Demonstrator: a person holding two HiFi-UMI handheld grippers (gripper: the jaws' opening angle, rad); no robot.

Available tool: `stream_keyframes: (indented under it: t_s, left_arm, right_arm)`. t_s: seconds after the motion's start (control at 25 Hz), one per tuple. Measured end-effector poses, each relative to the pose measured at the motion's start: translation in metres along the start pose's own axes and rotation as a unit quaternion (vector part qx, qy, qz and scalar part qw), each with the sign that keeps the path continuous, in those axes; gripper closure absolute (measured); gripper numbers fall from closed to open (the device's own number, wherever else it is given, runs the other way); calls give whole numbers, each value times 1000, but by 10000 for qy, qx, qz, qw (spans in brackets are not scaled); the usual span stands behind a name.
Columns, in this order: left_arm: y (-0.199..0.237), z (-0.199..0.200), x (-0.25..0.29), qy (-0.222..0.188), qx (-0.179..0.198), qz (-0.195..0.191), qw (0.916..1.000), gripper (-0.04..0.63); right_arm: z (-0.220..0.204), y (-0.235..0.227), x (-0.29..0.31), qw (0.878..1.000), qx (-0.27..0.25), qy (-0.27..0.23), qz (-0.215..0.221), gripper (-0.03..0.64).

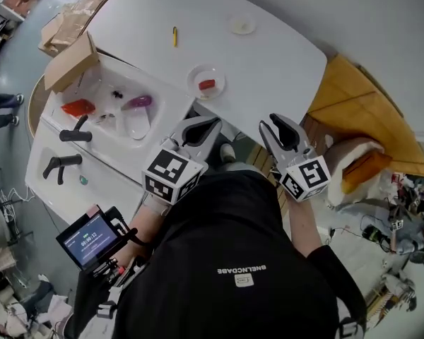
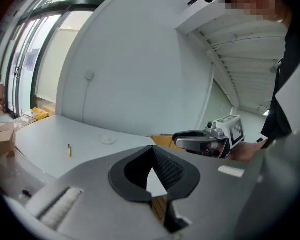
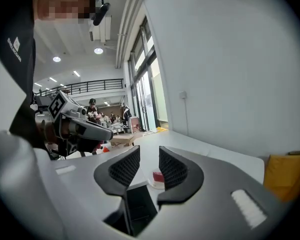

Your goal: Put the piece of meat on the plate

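In the sink [image 1: 106,76] a red item [image 1: 78,107] and a purple item [image 1: 138,102] are seen. Left tool [image 1: 202,126] is clenched on nothing; the piece of meat [image 1: 207,85] lies on the plate [image 1: 195,76] on the counter [image 1: 268,48], so placement is judged done. Right tool [image 1: 284,128] is held slightly parted, empty; only withdrawal is called for.

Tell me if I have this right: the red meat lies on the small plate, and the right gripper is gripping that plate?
Not quite. The meat does lie on the plate, but the right gripper grips nothing: the right gripper view shows its fingers apart and empty.
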State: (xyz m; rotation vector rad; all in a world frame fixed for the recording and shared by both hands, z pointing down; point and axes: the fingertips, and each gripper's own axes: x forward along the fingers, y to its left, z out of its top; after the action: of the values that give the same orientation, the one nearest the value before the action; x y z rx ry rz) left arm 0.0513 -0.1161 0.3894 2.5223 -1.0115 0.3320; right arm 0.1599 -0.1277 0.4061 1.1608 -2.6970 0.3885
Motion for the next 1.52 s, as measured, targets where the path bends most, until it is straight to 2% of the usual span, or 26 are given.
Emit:
stream_keyframes:
  t_s: [0.16, 0.48, 1.52]
  left_arm:
    - [-16, 4, 6, 68, 132, -209, 9997, 575]
    - [-30, 6, 15, 163, 243, -409, 9987, 575]
    - [-12, -1, 9, 114, 93, -210, 9997, 575]
  right_arm:
    - [3, 5, -23, 9996, 139, -118, -231, 511]
    - [0, 3, -38, 9989, 179, -73, -422, 511]
    - [-11, 1, -21, 9990, 307, -16, -329, 511]
